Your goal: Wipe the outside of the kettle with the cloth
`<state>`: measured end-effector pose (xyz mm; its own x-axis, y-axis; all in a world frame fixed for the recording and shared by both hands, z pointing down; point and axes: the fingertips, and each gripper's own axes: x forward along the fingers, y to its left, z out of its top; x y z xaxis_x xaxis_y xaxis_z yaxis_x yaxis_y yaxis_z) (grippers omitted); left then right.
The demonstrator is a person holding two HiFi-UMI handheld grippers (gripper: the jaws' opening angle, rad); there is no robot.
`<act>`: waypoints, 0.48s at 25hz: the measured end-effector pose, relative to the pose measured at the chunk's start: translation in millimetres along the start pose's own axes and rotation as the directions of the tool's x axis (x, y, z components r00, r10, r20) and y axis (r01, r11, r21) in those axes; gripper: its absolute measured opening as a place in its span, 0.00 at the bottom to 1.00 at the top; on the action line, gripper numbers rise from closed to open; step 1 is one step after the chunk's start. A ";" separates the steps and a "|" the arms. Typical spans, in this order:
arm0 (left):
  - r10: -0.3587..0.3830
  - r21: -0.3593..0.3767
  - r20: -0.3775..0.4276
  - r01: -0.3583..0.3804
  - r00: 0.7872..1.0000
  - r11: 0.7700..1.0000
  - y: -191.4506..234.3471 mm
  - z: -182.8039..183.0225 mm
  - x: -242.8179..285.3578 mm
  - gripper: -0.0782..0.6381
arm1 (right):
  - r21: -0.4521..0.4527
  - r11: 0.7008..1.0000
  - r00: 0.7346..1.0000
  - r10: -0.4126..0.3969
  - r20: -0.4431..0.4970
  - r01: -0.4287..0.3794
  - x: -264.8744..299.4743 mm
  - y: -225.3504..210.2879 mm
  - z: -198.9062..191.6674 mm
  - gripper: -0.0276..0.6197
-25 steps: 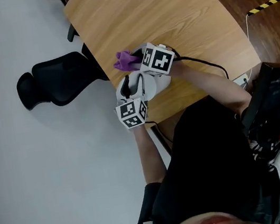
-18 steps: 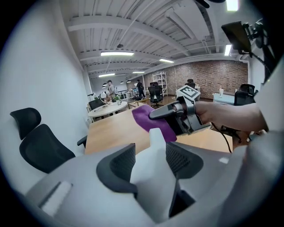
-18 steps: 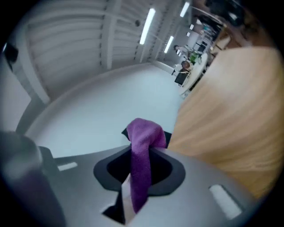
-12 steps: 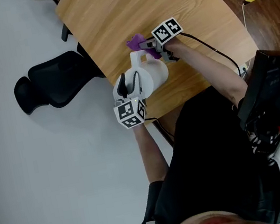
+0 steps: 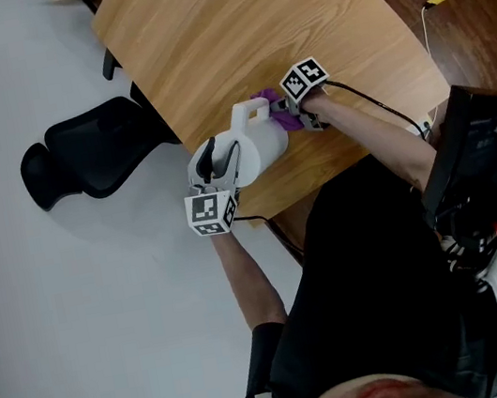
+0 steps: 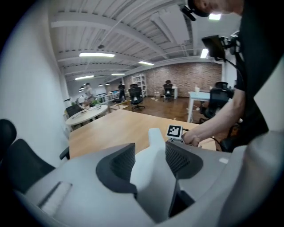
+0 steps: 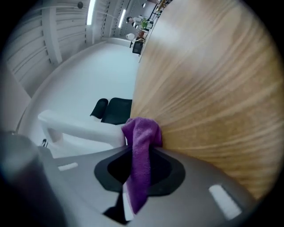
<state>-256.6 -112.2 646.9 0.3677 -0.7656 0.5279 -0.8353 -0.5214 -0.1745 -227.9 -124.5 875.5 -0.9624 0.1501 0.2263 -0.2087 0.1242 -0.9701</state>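
A white kettle [image 5: 257, 147] stands near the front edge of the wooden table [image 5: 227, 25]. My left gripper [image 5: 215, 165] is shut on the kettle's handle, which fills the gap between the dark pads [image 6: 121, 162] in the left gripper view, where the left gripper [image 6: 149, 156] looks past the handle [image 6: 154, 174]. My right gripper [image 5: 289, 111] is shut on a purple cloth [image 5: 279, 113] and holds it against the kettle's side, low by the table. In the right gripper view the cloth [image 7: 141, 146] hangs out of the right gripper [image 7: 139, 166], against the white kettle [image 7: 77, 129].
A black office chair [image 5: 93, 152] stands on the pale floor beside the table's left edge. A black cable [image 5: 376, 110] trails from the right gripper over the table's front corner. Bare wood stretches behind the kettle [image 7: 213, 84].
My right gripper has come down with the cloth from the kettle's top to its side near the table, and its wrist has rolled. The left gripper keeps its hold on the handle.
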 end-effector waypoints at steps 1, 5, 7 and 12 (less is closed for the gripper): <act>-0.065 0.036 0.007 0.064 0.998 0.997 -4.9 -0.4 -1.3 0.56 | -0.012 1.000 1.000 -0.003 -0.026 0.002 -1.9 -1.4 -13.1 0.15; -0.238 0.086 -0.002 0.238 0.971 0.968 -11.9 3.3 0.1 0.55 | -0.067 0.998 0.998 -0.022 -0.060 0.017 -33.0 0.2 -30.5 0.16; -0.111 -0.037 -0.002 0.111 0.994 0.993 12.6 9.2 -1.4 0.54 | -0.136 0.991 0.998 0.006 0.063 0.003 -67.3 35.1 5.4 0.16; 0.328 -0.443 -0.182 -0.375 0.927 0.814 53.1 -18.7 -34.6 0.55 | -0.287 0.857 0.852 0.488 0.191 -0.427 -114.7 226.8 72.5 0.16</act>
<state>-321.4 -106.3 635.0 -0.0078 -0.8121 0.5835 -0.9992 0.0299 0.0283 -177.4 -184.6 623.2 -0.9547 0.0015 -0.2975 0.2820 0.3236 -0.9032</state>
